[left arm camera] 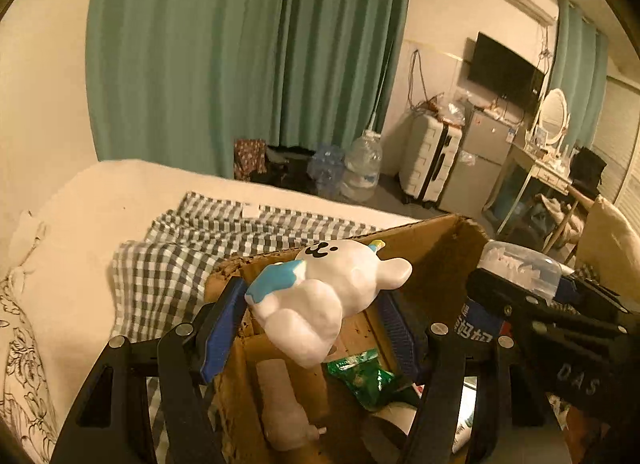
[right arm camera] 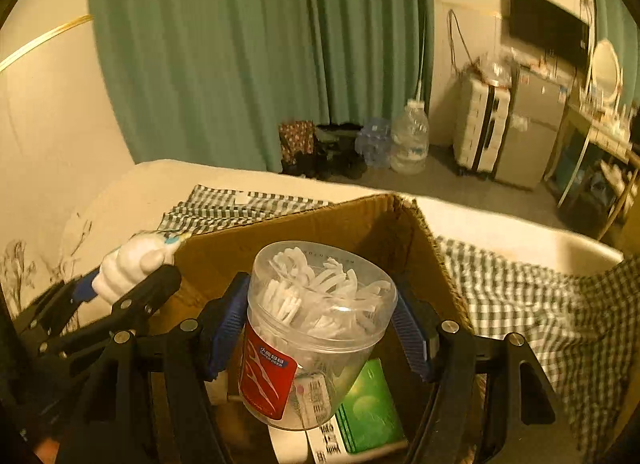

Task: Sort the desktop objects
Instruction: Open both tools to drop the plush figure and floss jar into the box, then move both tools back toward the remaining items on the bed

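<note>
Left wrist view: the left gripper (left arm camera: 316, 316) is clamping a white animal figurine (left arm camera: 320, 296) with a blue patch between its blue pads (left arm camera: 218, 328), jaws standing part-way apart at the figurine's width. The figurine is hanging tilted at frame centre, above the open cardboard box (left arm camera: 440, 248). Inside the box, at lower centre, a green packet (left arm camera: 364, 378) and a pale object (left arm camera: 280, 404) are lying on the bottom. The right gripper (left arm camera: 532, 292) is showing at the right edge of the frame.

Right wrist view: the right gripper (right arm camera: 320, 328) is gripping a clear plastic jar of white floss picks (right arm camera: 316, 324) with a red label, jaws held part-way apart by the jar's sides. The jar is sitting at lower centre of the frame, over the box interior, with a green packet (right arm camera: 368, 408) lying beneath it. The left gripper with the figurine (right arm camera: 128, 268) is appearing at centre left, just beside the box wall (right arm camera: 360, 223).

The box is resting on a checked cloth (right arm camera: 520, 296) spread across a pale bed (left arm camera: 120, 191).
</note>
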Tool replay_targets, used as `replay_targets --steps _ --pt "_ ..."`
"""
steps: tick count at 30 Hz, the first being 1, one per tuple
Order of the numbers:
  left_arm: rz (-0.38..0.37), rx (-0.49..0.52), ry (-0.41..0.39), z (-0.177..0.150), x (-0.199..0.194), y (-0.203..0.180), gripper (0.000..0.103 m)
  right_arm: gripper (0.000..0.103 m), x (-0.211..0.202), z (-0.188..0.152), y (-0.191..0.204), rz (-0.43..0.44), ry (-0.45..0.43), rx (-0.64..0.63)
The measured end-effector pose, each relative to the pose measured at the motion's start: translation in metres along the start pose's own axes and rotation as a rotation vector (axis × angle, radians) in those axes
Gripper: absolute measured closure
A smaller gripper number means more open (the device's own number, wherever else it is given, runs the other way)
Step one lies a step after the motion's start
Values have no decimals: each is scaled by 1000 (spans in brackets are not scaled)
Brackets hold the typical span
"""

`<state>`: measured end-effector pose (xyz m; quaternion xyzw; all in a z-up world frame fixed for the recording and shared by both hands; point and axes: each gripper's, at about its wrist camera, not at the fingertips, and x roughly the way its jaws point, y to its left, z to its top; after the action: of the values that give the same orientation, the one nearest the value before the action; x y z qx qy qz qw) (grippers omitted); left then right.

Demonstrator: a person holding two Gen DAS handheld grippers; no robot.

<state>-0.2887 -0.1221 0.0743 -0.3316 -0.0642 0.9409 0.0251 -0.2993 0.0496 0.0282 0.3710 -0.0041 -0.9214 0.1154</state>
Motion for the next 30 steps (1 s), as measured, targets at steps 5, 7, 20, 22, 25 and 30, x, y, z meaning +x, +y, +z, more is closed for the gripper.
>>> replay_targets --steps 5,7,20,22,25,30 --pt "-16 -65 82 -3 27 10 35 35 31 3 -7 -3 44 16" --pt "-16 -81 107 -3 33 13 35 35 42 2 -8 -4 57 19" --pt "73 24 61 -11 17 -6 4 11 14 2 -21 -7 -29 100" --pt "55 19 46 -14 6 -10 3 11 4 2 -23 -11 -30 96" --pt "46 1 49 -18 -9 -13 3 11 -21 0 -27 -15 -42 100" --pt "28 -18 43 -24 -48 -22 2 11 -68 -8 -32 -16 -72 91"
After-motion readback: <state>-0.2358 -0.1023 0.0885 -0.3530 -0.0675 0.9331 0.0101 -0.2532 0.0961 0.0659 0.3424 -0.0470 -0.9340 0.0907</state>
